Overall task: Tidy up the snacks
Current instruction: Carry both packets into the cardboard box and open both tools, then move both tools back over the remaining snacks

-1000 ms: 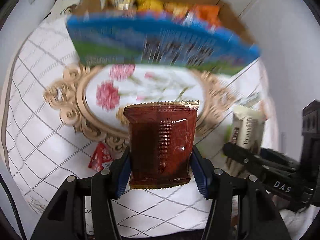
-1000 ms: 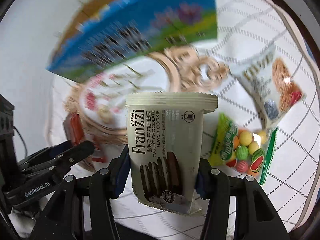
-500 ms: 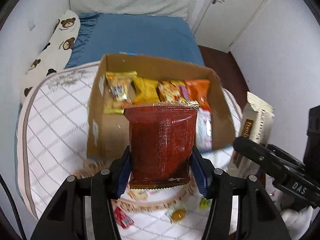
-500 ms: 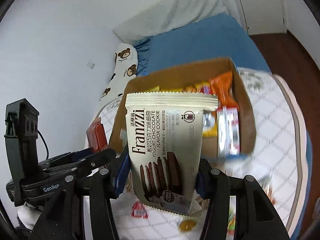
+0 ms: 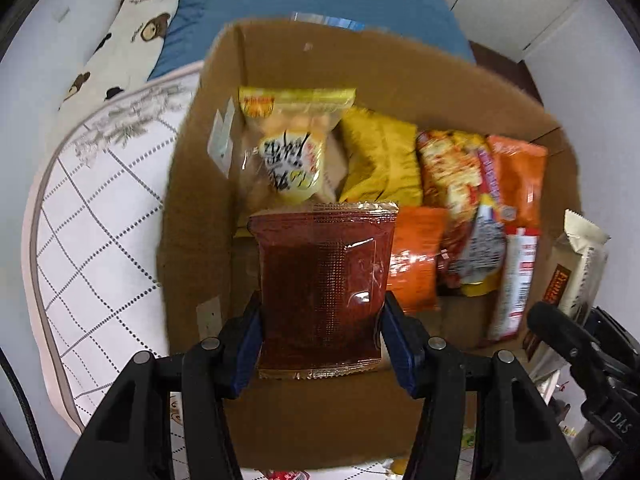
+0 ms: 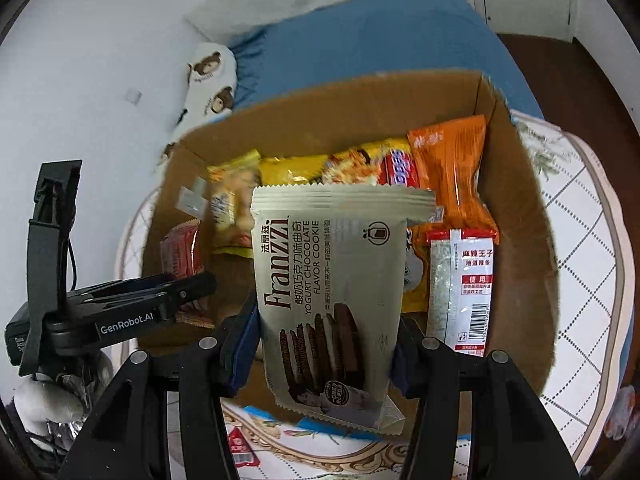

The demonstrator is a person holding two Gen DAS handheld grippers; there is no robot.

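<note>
my left gripper (image 5: 322,340) pinches a dark red packet (image 5: 322,288) upright over the near left part of the open box (image 5: 192,216). my right gripper (image 6: 324,354) pinches a cream cookie pack (image 6: 332,292) over the same box, beside the snacks (image 5: 452,200) standing in a row along its far side.

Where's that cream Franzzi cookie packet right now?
The Franzzi cookie packet is clamped upright in the right gripper, over the cardboard box's near edge, beside the left gripper.
</note>
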